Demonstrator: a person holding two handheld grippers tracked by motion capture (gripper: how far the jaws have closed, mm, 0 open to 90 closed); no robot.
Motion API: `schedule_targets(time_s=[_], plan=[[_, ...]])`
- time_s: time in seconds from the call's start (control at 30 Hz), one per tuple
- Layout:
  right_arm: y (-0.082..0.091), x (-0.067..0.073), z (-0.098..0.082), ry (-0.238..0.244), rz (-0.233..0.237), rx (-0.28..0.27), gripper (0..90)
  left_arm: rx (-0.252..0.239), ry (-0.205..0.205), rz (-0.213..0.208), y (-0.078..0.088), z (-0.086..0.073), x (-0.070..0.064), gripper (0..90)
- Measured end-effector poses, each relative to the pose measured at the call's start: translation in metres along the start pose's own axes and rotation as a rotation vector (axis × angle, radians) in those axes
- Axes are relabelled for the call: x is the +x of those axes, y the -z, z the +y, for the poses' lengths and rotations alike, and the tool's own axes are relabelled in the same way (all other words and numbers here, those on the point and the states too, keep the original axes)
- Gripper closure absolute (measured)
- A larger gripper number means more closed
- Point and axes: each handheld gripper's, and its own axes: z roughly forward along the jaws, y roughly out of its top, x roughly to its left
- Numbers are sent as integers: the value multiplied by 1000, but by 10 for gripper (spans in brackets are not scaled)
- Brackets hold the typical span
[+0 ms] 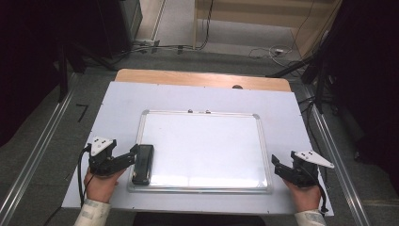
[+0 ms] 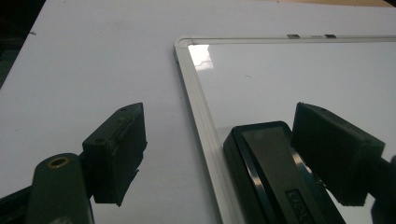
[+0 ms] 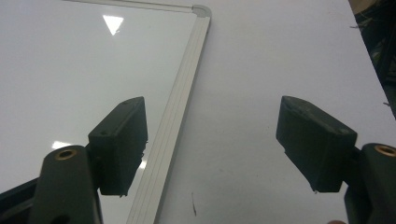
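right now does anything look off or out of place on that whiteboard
Nothing stands out. The black eraser lies flat along the whiteboard's left edge, and the board sits square on the white sheet, unmarked.

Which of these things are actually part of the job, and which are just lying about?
In use: black rectangular eraser block; white metal-framed whiteboard; left gripper, jaws open around the eraser.

Lying about: right gripper, open, holding nothing; white table cover; floor cables.

I see my left gripper at seven o'clock with its jaws spread wide (nothing pinched between them), and my right gripper at five o'clock, also agape, both hands low.
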Motion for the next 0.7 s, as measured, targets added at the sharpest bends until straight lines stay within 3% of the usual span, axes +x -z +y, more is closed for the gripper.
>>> schedule_targets(time_s=[0.7], plan=[[0, -1, 0, -2, -5, -2, 233, 6, 18, 16, 6, -4, 16, 187]])
